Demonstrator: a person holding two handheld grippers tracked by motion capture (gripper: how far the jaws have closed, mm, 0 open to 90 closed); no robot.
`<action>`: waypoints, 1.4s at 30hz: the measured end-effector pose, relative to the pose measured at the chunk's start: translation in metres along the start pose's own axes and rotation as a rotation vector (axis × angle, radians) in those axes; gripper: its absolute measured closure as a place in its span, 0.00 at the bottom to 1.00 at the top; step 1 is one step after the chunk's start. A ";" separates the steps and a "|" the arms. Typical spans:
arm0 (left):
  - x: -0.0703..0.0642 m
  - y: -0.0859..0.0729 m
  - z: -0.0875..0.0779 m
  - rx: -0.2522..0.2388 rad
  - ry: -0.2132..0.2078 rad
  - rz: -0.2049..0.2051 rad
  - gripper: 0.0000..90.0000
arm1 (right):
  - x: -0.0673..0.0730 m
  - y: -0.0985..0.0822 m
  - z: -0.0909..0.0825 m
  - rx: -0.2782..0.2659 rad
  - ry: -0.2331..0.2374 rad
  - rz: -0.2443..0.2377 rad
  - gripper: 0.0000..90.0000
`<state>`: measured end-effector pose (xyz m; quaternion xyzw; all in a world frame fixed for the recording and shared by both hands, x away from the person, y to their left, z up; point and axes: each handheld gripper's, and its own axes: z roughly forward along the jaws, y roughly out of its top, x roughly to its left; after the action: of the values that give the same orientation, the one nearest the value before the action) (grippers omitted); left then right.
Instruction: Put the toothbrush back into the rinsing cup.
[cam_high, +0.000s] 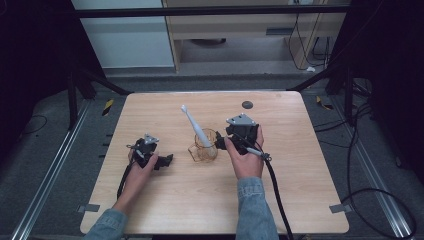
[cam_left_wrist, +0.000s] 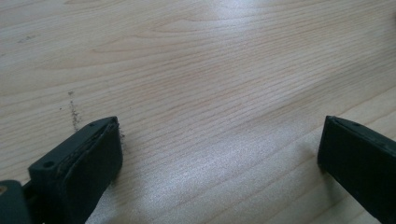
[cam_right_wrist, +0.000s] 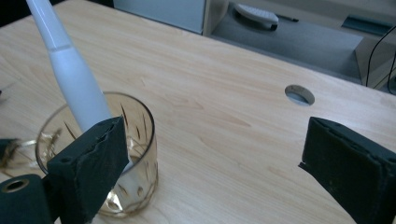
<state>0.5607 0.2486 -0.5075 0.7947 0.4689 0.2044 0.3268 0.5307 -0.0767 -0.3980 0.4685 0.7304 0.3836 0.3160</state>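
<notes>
Your right gripper (cam_high: 223, 140) has its fingers (cam_right_wrist: 88, 172) wide apart with nothing between them. The glass cup (cam_right_wrist: 122, 163) stands on the counter (cam_right_wrist: 224, 121) just behind one finger, very close to it. A white toothbrush (cam_right_wrist: 74, 88) leans in the cup, tilted away up and past that finger. Your left gripper (cam_high: 165, 161) sits low over bare counter, well away from the cup, its fingers (cam_left_wrist: 88, 163) apart too, holding nothing.
</notes>
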 end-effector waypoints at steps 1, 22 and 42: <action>0.000 0.000 0.000 0.000 0.000 0.000 0.00 | -0.001 -0.001 0.001 0.009 0.000 -0.007 0.08; 0.000 0.000 0.000 -0.001 -0.001 -0.001 0.00 | -0.028 -0.044 0.035 0.250 0.043 -0.043 0.10; 0.000 0.000 0.000 0.003 0.000 0.006 0.00 | -0.100 -0.097 0.034 0.291 -0.025 0.179 0.12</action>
<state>0.5610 0.2489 -0.5074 0.7966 0.4666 0.2047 0.3252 0.5522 -0.1859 -0.4884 0.5769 0.7298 0.2947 0.2184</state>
